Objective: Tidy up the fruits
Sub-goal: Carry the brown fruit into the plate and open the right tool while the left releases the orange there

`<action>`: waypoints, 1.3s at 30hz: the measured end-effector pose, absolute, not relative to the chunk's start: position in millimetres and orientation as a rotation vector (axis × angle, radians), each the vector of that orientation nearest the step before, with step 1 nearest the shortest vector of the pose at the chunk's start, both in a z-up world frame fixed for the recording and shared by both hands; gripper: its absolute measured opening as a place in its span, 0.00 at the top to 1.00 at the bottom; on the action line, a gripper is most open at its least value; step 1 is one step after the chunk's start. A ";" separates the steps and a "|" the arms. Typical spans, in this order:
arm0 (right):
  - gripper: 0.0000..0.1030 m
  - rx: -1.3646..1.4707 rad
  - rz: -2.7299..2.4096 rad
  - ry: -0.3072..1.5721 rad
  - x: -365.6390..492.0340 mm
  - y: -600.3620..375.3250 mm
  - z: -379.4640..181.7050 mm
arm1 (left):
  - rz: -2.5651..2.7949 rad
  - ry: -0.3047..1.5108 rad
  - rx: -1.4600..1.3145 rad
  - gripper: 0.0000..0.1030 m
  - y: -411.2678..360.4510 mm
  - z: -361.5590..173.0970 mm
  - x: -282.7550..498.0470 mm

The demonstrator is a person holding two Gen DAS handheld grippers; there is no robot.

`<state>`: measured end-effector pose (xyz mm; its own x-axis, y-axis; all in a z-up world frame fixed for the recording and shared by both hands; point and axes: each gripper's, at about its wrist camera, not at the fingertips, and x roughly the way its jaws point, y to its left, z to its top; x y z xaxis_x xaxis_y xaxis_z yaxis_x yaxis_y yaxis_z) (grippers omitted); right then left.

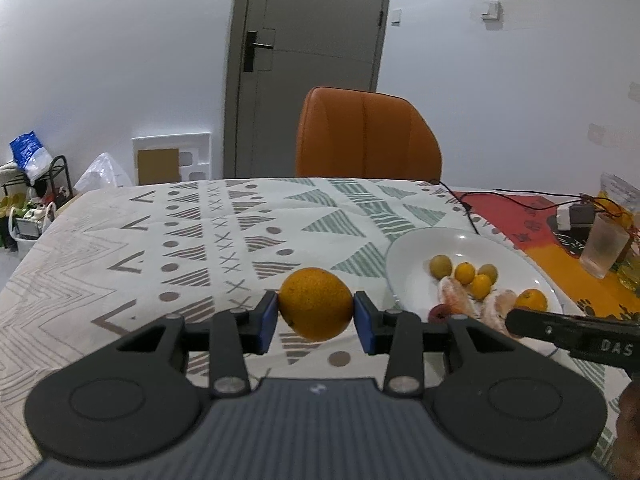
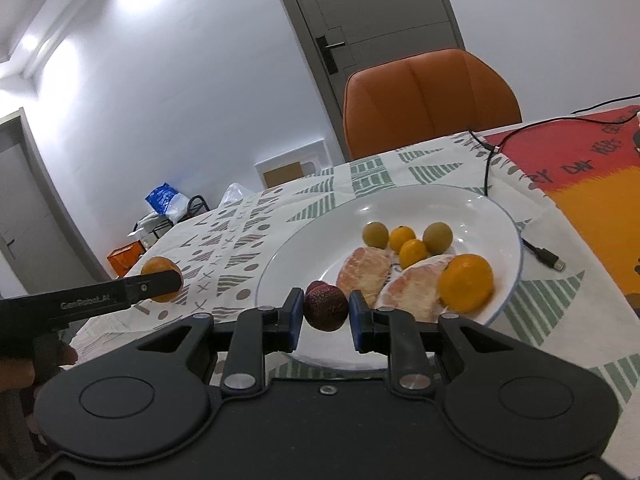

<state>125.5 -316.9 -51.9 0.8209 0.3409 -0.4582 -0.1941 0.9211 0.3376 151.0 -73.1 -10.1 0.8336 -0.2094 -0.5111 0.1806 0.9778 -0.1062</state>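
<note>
My left gripper [image 1: 315, 316] is shut on a large orange [image 1: 315, 304] and holds it above the patterned tablecloth, left of the white plate [image 1: 416, 248]. In the right wrist view the same orange [image 2: 158, 268] shows at the left, partly behind the left gripper's finger. My right gripper [image 2: 325, 316] is shut on a dark red round fruit [image 2: 326, 308] over the near rim of the plate [image 2: 288, 276]. On the plate lie two peeled pomelo segments [image 2: 366, 270], a mandarin [image 2: 466, 282], two kumquats [image 2: 412, 252] and two green-brown round fruits [image 2: 438, 237].
An orange chair [image 1: 366, 136] stands at the table's far edge. A black cable with a USB plug [image 2: 546, 258] lies right of the plate. A cloudy glass [image 1: 602, 246], a charger and a bag sit at the far right on a red and orange cloth [image 2: 592, 184].
</note>
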 end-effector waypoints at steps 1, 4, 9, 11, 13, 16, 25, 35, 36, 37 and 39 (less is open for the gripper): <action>0.70 0.281 0.280 0.535 124.8 -317.7 -52.1 | -0.212 0.547 -0.054 0.62 -75.0 -9.9 151.2; 0.70 0.292 0.271 0.531 124.9 -324.1 -51.9 | -0.228 0.545 -0.051 0.62 -81.3 -9.6 151.9; 0.70 0.310 0.249 0.520 121.6 -335.9 -49.9 | -0.256 0.540 -0.042 0.62 -93.0 -9.5 152.9; 0.70 0.310 0.246 0.519 119.9 -338.2 -49.4 | -0.268 0.541 -0.037 0.62 -98.5 -10.0 154.2; 0.70 0.310 0.248 0.519 119.7 -339.2 -49.5 | -0.275 0.539 -0.034 0.62 -102.8 -10.3 155.0; 0.70 0.311 0.249 0.522 119.5 -340.5 -50.3 | -0.288 0.537 -0.031 0.62 -108.6 -10.3 156.6; 0.70 0.319 0.250 0.531 117.9 -344.6 -54.6 | -0.333 0.545 -0.017 0.62 -129.4 -12.1 160.1; 0.70 0.335 0.237 0.525 113.1 -353.7 -54.9 | -0.391 0.563 -0.003 0.62 -157.4 -18.7 155.5; 0.70 0.336 0.236 0.525 112.1 -355.4 -55.3 | -0.393 0.566 -0.001 0.62 -160.1 -19.4 154.9; 0.70 0.338 0.236 0.526 111.2 -356.9 -55.6 | -0.394 0.567 -0.001 0.61 -161.9 -19.6 154.6; 0.68 0.340 0.239 0.532 110.0 -359.1 -56.9 | -0.389 0.569 0.002 0.61 -164.6 -18.9 153.7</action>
